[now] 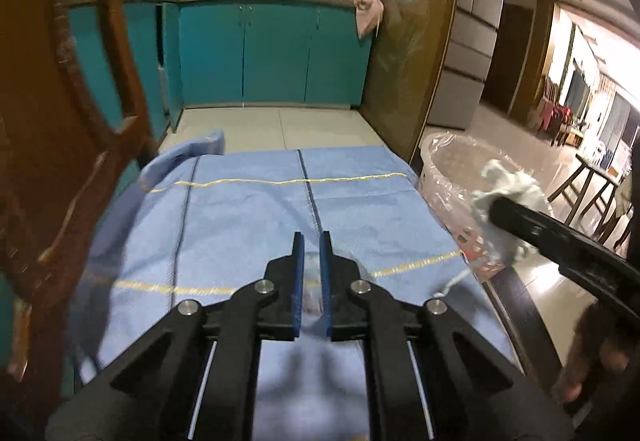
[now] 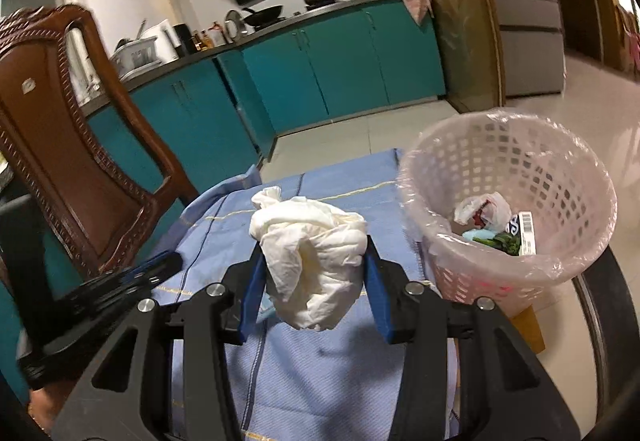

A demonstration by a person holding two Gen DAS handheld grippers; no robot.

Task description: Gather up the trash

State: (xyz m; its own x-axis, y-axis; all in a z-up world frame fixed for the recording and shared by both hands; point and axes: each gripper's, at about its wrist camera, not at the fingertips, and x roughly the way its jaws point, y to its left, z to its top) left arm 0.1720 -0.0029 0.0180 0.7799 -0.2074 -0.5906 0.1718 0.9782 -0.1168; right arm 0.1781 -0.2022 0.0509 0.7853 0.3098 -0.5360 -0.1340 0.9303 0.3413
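Observation:
My right gripper (image 2: 314,241) is shut on a crumpled white tissue wad (image 2: 316,261) and holds it above the blue tablecloth (image 2: 320,381), left of the pink lined trash basket (image 2: 512,201). The basket holds several pieces of trash (image 2: 496,225). In the left wrist view the right gripper (image 1: 496,209) holds the wad (image 1: 508,197) beside the basket (image 1: 444,169). My left gripper (image 1: 312,241) hovers low over the cloth (image 1: 248,225), jaws nearly closed on a small clear, pale scrap (image 1: 312,293).
A carved wooden chair (image 2: 68,145) stands at the table's left. Teal kitchen cabinets (image 2: 340,61) and a stove counter with pots lie beyond. A fridge (image 1: 476,21) and a tiled hallway are to the right.

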